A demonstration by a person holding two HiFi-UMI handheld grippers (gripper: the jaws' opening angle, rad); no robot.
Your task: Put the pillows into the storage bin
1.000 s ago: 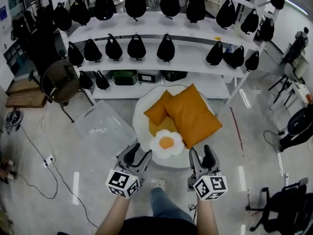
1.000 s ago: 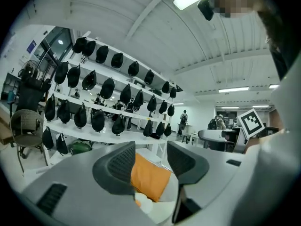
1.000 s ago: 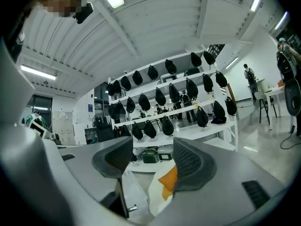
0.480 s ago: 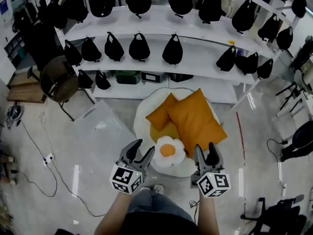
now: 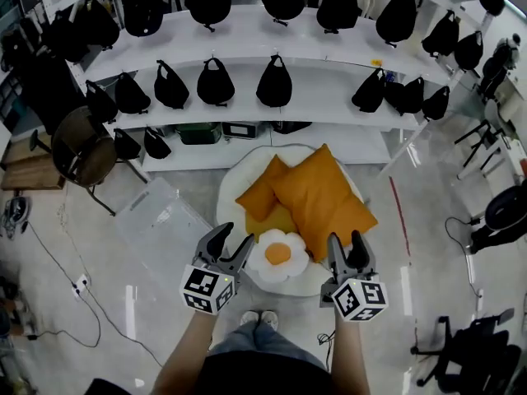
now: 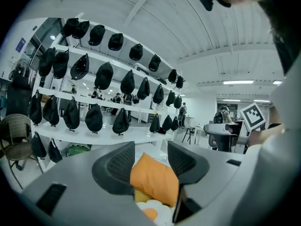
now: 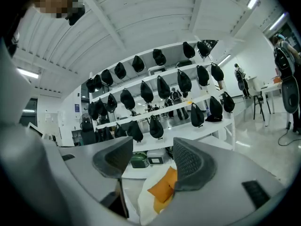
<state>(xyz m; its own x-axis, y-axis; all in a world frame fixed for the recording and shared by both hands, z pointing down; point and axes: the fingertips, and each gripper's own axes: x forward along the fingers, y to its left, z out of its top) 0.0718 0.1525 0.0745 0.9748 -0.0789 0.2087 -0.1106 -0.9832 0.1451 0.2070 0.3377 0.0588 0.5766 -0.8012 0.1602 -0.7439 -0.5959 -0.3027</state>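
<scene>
Noting: pillows [image 5: 317, 196] all lie right of the storage bin [image 5: 160, 220], none inside; left hand-held gripper [image 5: 233, 237] and right hand-held gripper [image 5: 346, 239] gape, empty.

White shelves [image 5: 247, 38] of black bags [image 5: 216, 82]; glossy pale floor [image 5: 107, 360].

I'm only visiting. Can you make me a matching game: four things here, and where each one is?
1 fried-egg pillow
2 large orange pillow
3 clear storage bin
4 black bags

A along the white shelves
B on the floor, left of the white round cushion
C front edge of that cushion
D across the cushion's middle

Pairs: 1-C, 2-D, 3-B, 4-A
</scene>
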